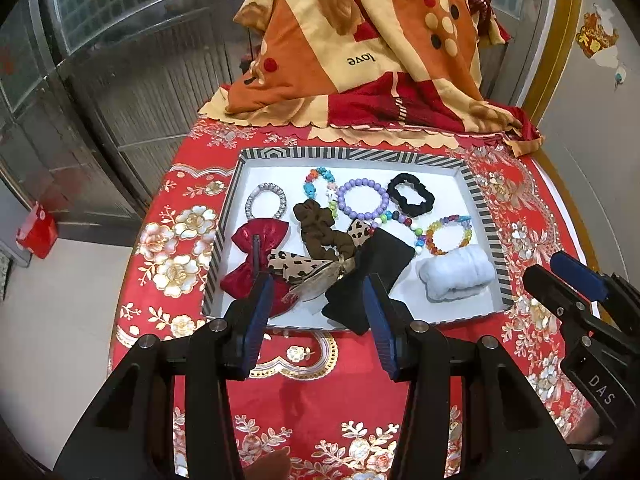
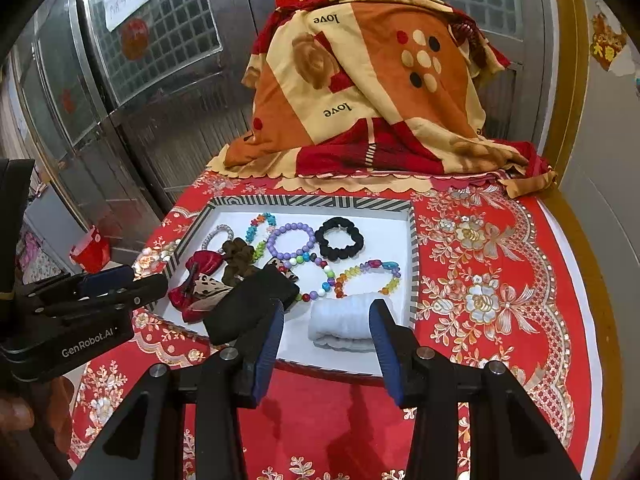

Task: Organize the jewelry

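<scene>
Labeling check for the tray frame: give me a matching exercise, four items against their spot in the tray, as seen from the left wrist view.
Items:
1. red bow
2. black scrunchie
3. white scrunchie
4. silver hair tie

Places in the tray:
A. far right corner
B. near left, half behind a left gripper finger
C. far left
D. near right corner

Pairs: 1-B, 2-A, 3-D, 4-C

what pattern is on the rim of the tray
Black and white stripes on the tray, clearest in the left wrist view.
</scene>
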Available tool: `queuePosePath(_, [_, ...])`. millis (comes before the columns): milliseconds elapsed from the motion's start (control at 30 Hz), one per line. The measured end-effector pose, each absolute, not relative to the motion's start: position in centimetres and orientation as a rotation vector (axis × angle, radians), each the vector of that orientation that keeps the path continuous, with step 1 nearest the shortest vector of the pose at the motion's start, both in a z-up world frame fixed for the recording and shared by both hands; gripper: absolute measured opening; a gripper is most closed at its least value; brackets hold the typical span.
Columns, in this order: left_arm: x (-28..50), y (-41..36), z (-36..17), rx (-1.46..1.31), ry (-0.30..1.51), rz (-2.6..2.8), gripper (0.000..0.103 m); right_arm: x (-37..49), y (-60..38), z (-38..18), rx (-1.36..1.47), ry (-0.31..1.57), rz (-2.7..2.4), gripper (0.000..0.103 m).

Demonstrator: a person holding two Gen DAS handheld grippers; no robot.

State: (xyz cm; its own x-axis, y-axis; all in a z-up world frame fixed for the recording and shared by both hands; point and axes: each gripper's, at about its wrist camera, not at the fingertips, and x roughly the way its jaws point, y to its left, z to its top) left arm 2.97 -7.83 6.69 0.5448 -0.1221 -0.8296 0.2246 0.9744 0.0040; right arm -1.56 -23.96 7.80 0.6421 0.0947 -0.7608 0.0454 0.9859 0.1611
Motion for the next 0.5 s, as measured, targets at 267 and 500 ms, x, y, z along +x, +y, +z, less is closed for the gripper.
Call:
queuePosePath(267, [2.47,-7.44,7.28,0.114,0.958,-0.198,0.046,-1.95,-23.41,8.23,0.162,0.874,0.035,0.043])
queuePosePath(500, [2.38,-7.25,7.45,0.112,0.958,-0.197,0.046,-2.02,-23.27,8.34,0.163,0.878,0.04,0.043])
